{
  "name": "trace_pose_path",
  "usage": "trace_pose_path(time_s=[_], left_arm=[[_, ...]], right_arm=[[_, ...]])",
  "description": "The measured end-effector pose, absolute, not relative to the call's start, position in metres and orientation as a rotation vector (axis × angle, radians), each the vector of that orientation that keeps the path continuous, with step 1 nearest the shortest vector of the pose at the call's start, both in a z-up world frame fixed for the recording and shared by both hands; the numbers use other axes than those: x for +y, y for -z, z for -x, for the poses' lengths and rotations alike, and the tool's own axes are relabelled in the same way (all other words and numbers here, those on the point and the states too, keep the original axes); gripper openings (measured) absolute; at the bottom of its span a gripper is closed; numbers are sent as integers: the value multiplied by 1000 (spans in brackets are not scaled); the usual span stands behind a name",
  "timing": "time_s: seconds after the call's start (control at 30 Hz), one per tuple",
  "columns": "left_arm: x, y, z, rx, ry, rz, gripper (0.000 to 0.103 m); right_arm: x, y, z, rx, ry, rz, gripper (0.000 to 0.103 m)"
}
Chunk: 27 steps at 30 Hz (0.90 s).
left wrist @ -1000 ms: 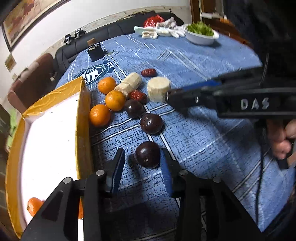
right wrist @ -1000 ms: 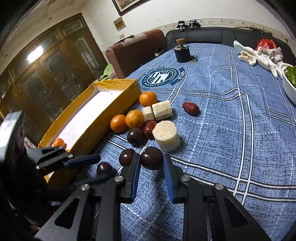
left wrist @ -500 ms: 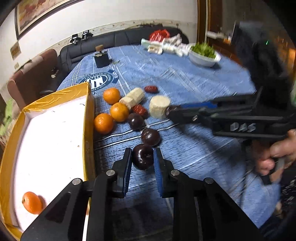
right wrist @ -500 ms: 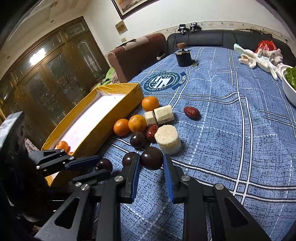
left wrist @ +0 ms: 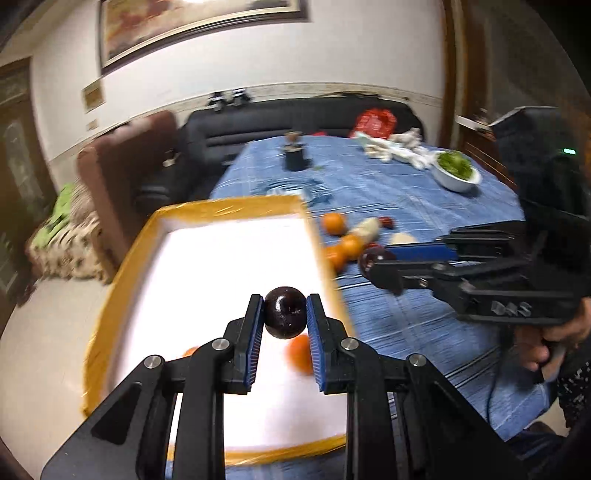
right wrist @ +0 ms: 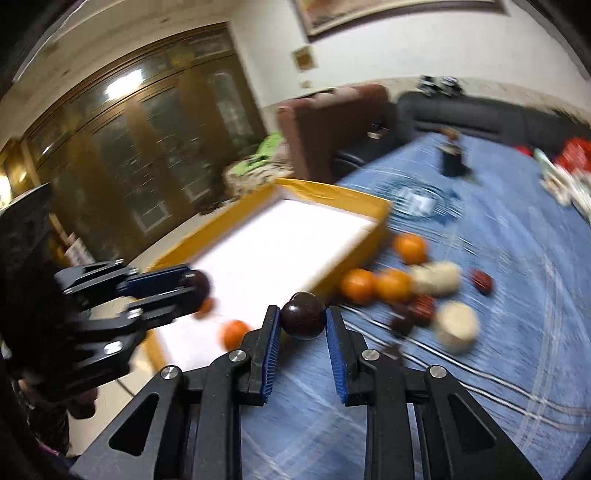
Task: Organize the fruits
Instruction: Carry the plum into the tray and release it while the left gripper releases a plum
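Green-filled bowl (left wrist: 457,171) only in left view

Blue patterned tablecloth (left wrist: 424,206) covers the table; a circular emblem is printed on it at 1 o'clock in the right wrist view, blurred. White bowl of greens (left wrist: 457,172) at 2 o'clock in the left wrist view, resting on the cloth. Pale bundle (left wrist: 397,149) and red bag (left wrist: 373,120) just beyond it, near the far edge. Small dark container (left wrist: 295,157) at 12 o'clock. Black sofa (left wrist: 266,125) behind the table; brown armchair (right wrist: 332,125) beside it. Framed picture (left wrist: 192,26) on the wall. Wooden glass-door cabinet (right wrist: 140,147) at 10 o'clock, right wrist view.
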<state>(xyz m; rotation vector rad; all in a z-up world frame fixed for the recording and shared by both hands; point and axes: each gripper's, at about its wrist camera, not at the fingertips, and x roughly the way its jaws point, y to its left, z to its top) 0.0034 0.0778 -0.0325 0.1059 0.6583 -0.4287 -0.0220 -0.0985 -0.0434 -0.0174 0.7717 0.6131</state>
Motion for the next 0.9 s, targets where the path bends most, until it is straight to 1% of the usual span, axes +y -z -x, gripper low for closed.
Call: trace_pose_path(time_s=[0.13, 0.23, 0.43, 0.5, 0.63, 0.67, 0.7, 0.73, 0.77, 0.8, 0.83, 0.9], left_arm=[[106, 49, -10, 693, 354, -78, 21], [114, 60, -14, 711, 326, -73, 21], [124, 70, -19, 724, 275, -74, 21], [127, 71, -18, 734, 261, -70, 22], [126, 72, -19, 745, 215, -91, 23], [124, 71, -19, 748, 212, -98, 25], [123, 70, -18, 747, 216, -98, 32], [121, 68, -17, 739, 230, -94, 42], [118, 63, -14, 721, 249, -91, 48], [116, 60, -10, 703, 264, -93, 58], [111, 55, -7, 683, 278, -99, 63], [99, 46, -1, 654, 313, -114, 63]], right_arm=[[-53, 52, 23, 788, -666, 77, 25], [-30, 68, 19, 825, -672, 94, 25], [-13, 85, 16, 855, -674, 104, 25], [-9, 88, 16, 861, -676, 112, 28], [-17, 83, 14, 861, -690, 75, 28], [-22, 79, 15, 848, -687, 66, 31], [-31, 74, 13, 830, -681, 54, 33], [-37, 70, 13, 819, -675, 48, 33], [-49, 64, 13, 798, -662, 38, 33], [-60, 59, 13, 785, -647, 27, 37], [-75, 54, 11, 771, -622, 12, 39], [-106, 45, 6, 742, -558, -9, 42]])
